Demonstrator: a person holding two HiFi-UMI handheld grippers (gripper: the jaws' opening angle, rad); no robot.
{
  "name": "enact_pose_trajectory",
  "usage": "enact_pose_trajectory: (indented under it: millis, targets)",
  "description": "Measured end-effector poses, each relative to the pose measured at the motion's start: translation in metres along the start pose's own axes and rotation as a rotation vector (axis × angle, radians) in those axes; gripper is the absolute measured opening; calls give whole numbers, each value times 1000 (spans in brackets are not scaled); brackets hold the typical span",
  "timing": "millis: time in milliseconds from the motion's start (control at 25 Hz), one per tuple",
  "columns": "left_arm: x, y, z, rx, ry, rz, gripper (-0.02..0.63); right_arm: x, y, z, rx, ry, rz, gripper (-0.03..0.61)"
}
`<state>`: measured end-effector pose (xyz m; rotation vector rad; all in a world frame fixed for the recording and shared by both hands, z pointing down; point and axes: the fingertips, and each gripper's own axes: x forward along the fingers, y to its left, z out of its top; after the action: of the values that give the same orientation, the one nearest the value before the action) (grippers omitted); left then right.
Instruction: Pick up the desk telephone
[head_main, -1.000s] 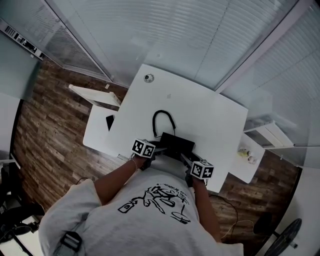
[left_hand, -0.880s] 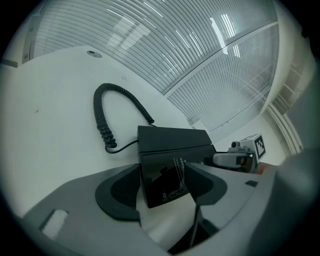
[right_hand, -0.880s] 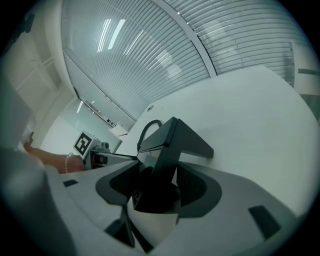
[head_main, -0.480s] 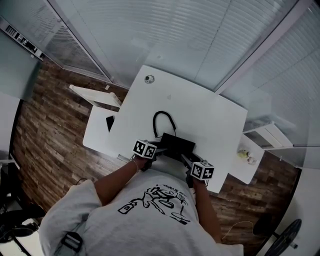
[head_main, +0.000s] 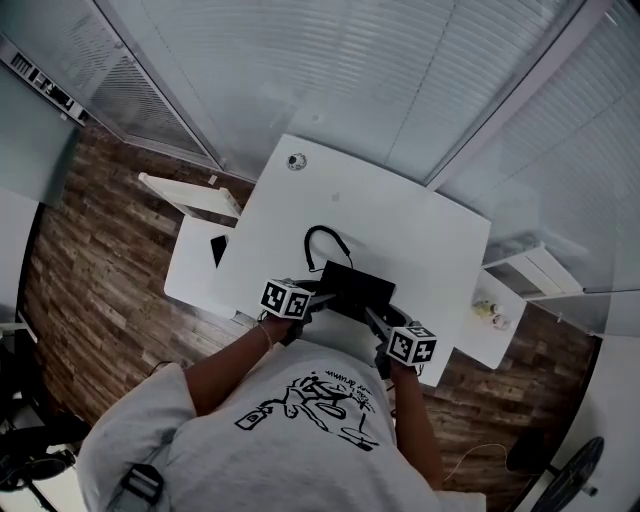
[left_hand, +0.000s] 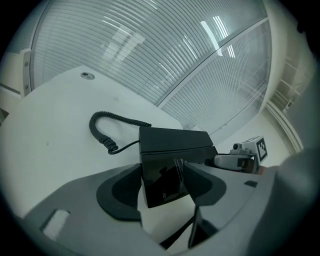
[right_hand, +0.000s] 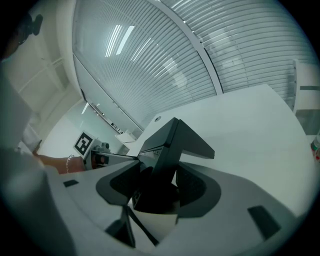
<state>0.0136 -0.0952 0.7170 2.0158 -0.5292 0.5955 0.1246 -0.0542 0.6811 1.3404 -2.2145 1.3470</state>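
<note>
Black plastic, the phone (head_main: 357, 288) is at the near edge of the white desk (head_main: 420, 230), spanned end to end by both tools.

**Change noted.** Against the head views of a second ago, the two marker cubes sit slightly larger and nearer the camera, and the phone has come with them. This reads as a small joint lift. The left gripper (head_main: 318, 298) has just been closing a little, with the phone's end between its pads.

**Jaw state.** Left: pads pressed on the two faces of the phone's left end. The right gripper (head_main: 375, 322) is likewise clamped on the opposite end.

**Bearing on the task.** The grasp looks made and the pick-up under way. The phone appears just clear of the surface, though no view shows the gap outright. The cord (head_main: 322, 243) trails on the desk and may drag or tug if the lift goes higher.

**Views compared.**
- The head view gives the layout: both arms, phone between them, cord looping away. It shows nothing of pad contact.
- The left gripper view shows the pads on the glossy end face, bare desk beneath it, the coiled cord (left_hand: 107, 131) lying flat, and the other tool beyond.
- The right gripper view shows the body's wedge profile, tilted, gripped low. It does not show the cord.
</note>
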Motion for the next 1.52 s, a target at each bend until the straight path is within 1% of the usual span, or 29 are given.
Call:
enact_pose_trajectory:
  millis: [200, 360, 560, 920, 1520]
  targets:
    - [-15, -15, 20, 40, -24, 16, 259, -14, 12, 20, -18, -35, 22, 218]
    - [-27, -32, 37, 67, -59, 20, 259, -28, 24, 38, -30, -65, 29, 218]
    - [-41, -54, 58, 105, -91, 12, 259, -45, 35, 61, -40, -97, 42, 218]
    - [-72, -88, 87, 148, -152, -3, 255, -78, 69, 98, -96, -165, 48, 213]
    - [-126, -140, 134, 211, -267, -15, 247, -123, 120, 149, -192, -240, 66, 212]
